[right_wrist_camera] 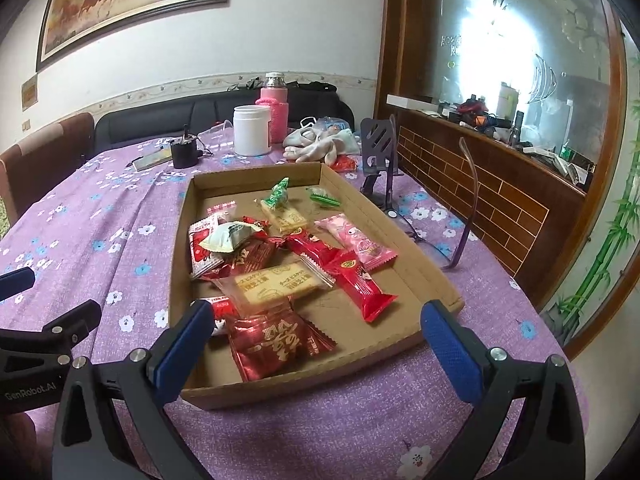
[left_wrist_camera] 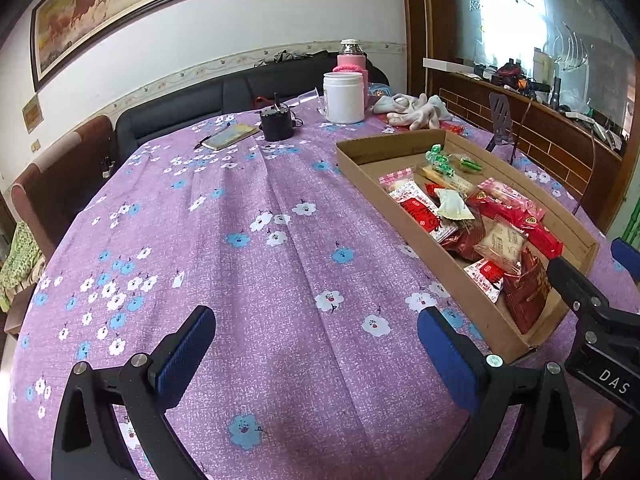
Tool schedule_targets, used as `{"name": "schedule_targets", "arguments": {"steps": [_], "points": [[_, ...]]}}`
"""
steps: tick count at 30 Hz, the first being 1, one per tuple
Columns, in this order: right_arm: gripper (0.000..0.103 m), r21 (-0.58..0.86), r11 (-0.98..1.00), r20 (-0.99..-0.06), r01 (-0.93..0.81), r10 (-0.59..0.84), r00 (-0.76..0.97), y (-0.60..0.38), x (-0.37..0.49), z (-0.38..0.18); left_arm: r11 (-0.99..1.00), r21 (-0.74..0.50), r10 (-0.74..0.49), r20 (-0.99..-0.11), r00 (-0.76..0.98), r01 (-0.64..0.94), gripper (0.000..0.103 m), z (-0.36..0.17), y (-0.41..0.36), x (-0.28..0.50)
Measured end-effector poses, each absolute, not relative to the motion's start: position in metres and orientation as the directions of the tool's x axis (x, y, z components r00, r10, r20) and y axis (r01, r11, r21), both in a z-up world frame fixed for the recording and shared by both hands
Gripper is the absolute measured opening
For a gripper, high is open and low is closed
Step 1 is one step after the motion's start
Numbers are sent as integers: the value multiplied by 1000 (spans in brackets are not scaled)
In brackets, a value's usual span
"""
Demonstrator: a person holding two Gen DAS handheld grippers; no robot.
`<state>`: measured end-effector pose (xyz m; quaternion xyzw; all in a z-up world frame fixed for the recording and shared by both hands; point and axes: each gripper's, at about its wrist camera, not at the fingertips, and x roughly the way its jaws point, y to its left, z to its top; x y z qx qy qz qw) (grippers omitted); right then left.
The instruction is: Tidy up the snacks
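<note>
Surface [right_wrist_camera: 120,248] under a purple flowered cloth carries a shallow cardboard tray [right_wrist_camera: 400,224] of wrapped snacks [right_wrist_camera: 276,284]. Right gripper [right_wrist_camera: 316,344] hovers at the tray's near edge, fingers [right_wrist_camera: 452,352] spread wide, empty. Left gripper [left_wrist_camera: 316,352] hangs beside the tray over bare cloth, fingers equally wide, touching nothing.

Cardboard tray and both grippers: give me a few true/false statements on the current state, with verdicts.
1. The shallow brown cardboard tray holds wrapped snacks. True.
2. The right gripper is shut on a packet. False: its fingers are spread and hold nothing.
3. The left gripper is open over bare purple floral tablecloth. True.
4. The white plastic jar stands inside the tray. False: it stands on the cloth beyond the tray.
5. The green-wrapped candy lies at the tray's far end. True.
</note>
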<state>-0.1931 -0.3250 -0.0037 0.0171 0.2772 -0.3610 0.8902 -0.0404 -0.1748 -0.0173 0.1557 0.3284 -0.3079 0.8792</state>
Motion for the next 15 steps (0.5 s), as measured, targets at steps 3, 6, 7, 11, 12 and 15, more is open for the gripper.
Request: {"name": "schedule_targets", "arguments": {"steps": [3,6,7,11,12,15], "points": [[103,-168,738,-504,654,-634,586,-325,-193,-4,762,78,-434,-675,597,643,102,-18,-175,-41],[103,-168,737,-501,654,-635,588,-325,-194,-3,761,76,-436,-676,594,645,102,-18,-175,-41],[103,-168,737,-499,655,-636,588,-324,-194,-3,761,78,-433,-678,594,644,102,-18,-176,-41],[103,-167,736,-498,656,-638,588,-324,-194,-3,753,78,-437,-683,586,653,102,-19,-178,-41],[103,-167,736,-498,656,-638,588,-324,-194,-3,753,81,-437,-682,587,654,102,-19,-178,-42],[103,-166,736,-498,656,-637,588,-324,-194,-3,747,90,-438,-679,589,659,102,-19,-179,-44]]}}
